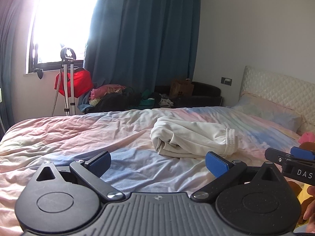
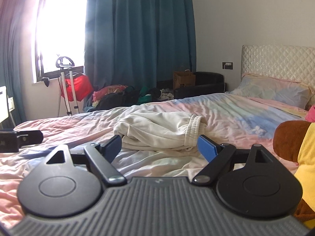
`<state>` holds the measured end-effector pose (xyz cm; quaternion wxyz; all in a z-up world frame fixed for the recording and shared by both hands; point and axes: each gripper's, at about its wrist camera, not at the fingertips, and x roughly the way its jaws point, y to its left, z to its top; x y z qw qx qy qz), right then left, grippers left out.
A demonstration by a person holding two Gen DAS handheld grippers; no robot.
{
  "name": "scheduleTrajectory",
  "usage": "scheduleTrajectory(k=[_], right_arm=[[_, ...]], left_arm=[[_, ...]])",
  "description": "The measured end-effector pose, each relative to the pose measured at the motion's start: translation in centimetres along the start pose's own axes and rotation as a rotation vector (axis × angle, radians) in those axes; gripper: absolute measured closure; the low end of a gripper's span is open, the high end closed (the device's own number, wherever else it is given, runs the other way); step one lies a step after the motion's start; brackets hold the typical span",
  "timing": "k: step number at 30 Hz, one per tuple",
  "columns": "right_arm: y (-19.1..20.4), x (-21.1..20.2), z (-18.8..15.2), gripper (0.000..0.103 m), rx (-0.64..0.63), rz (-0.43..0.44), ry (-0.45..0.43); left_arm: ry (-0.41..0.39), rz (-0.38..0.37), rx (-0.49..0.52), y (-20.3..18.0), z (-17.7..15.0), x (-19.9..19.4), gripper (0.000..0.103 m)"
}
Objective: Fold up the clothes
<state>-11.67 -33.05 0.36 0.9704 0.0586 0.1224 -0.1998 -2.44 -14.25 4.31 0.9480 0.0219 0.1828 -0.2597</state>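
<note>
On the bed [image 1: 59,137], mid-quilt, lies the garment [image 1: 189,139], a cream knit folded into a thick oblong. Its long axis runs across both views, rolled fold toward the window [image 1: 59,19] side, ribbed elastic cuff [image 1: 231,137] toward the quilted headboard [image 1: 275,86]. Soft, matte, lightly creased layers stack at the near edge. Pastel bedding beneath is wrinkled. Left gripper [image 1: 157,162] has its blue pads spread wide, nothing between them, just short of the cloth. Right gripper [image 2: 159,147] is likewise spread, pads flanking the garment's near edge without pressing it. Beside it sits a brown-and-yellow plush [image 2: 295,141].
</note>
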Motion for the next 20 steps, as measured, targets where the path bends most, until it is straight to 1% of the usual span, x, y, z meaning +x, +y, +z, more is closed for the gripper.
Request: scheduleTrajectory(k=[6,12,20], right_arm=[[0.0,0.3,-0.1,0.017,-0.001,-0.013,0.012],[0.3,0.3,-0.1,0.017,-0.011,-0.031,0.010],[0.5,0.3,-0.2,0.017,-0.026,-0.044,0.006]], left_arm=[[0.008,0.005,0.007,-0.5,-0.2,0.5,0.000],[-0.007,0.042,0.010,-1.0,-0.4,0.7,0.000],[-0.014,0.032,0.023,-1.2,-0.8,0.6,0.000]])
